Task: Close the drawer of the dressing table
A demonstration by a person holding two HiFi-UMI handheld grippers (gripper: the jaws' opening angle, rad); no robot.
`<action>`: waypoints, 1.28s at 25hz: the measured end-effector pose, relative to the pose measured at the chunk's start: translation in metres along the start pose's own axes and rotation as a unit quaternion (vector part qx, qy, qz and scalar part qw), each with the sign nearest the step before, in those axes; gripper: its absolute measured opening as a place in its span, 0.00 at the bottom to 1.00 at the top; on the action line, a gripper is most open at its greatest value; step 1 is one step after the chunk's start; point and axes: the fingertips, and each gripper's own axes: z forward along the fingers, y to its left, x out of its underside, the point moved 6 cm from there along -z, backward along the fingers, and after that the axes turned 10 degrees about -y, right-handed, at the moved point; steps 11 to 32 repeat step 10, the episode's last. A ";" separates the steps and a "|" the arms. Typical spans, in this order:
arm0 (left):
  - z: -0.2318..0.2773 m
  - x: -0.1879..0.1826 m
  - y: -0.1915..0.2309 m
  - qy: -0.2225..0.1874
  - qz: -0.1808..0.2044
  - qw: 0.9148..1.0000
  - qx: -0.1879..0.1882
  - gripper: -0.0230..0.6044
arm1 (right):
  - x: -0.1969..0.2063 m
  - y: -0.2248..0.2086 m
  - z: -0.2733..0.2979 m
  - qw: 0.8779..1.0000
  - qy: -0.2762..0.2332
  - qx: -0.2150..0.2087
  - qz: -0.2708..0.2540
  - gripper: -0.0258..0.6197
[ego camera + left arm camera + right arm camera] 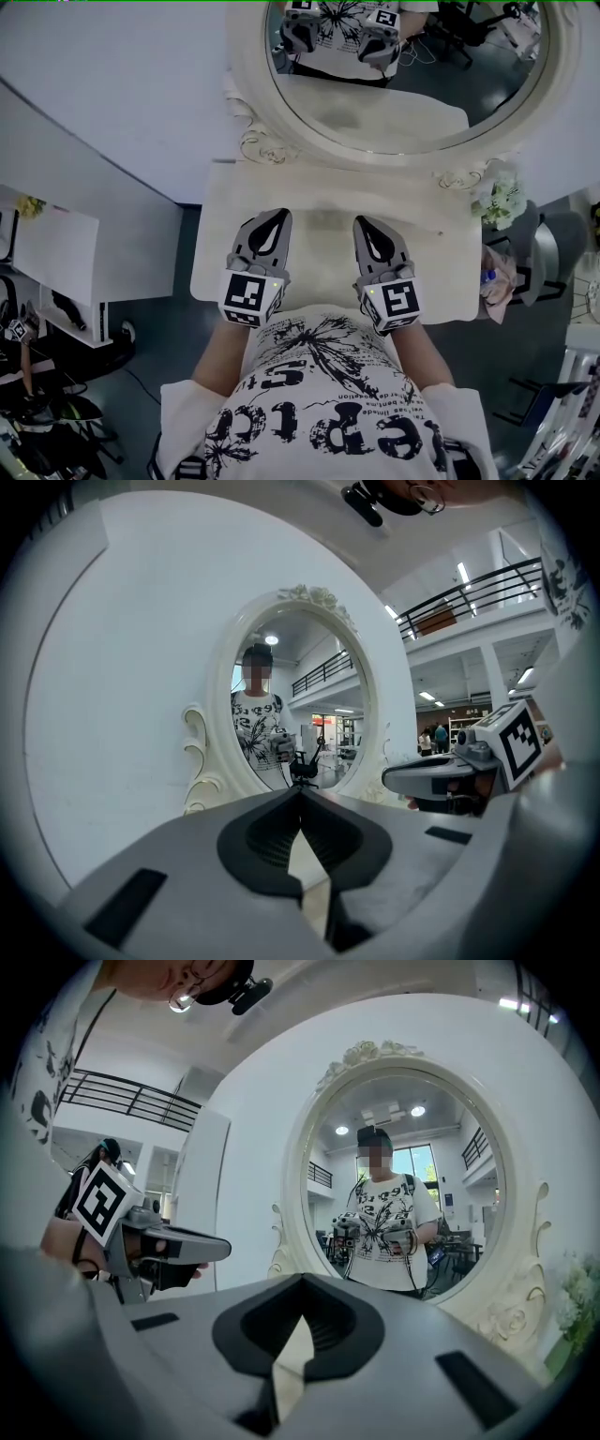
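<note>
Cream dressing table [319, 192] below an oval mirror [403, 103]. Above its front edge: left gripper [278, 216], right gripper [362, 223], jaws closed, empty. Out of sight under that edge, the drawer; risk of jamming from a lopsided push.

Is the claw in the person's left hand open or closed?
Shut. The left gripper shows its two jaw tips meeting in its own view, with nothing held between them.

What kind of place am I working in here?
Likely a large open hall, maybe a lab or showroom rather than a bedroom. The dressing table and its oval mirror stand against a bare white panel, and a railed upper gallery runs beyond it.
</note>
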 end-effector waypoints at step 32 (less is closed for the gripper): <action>-0.005 -0.001 -0.004 0.002 -0.001 1.000 -0.003 0.07 | -0.001 0.002 -0.005 1.000 0.000 0.000 0.003 0.06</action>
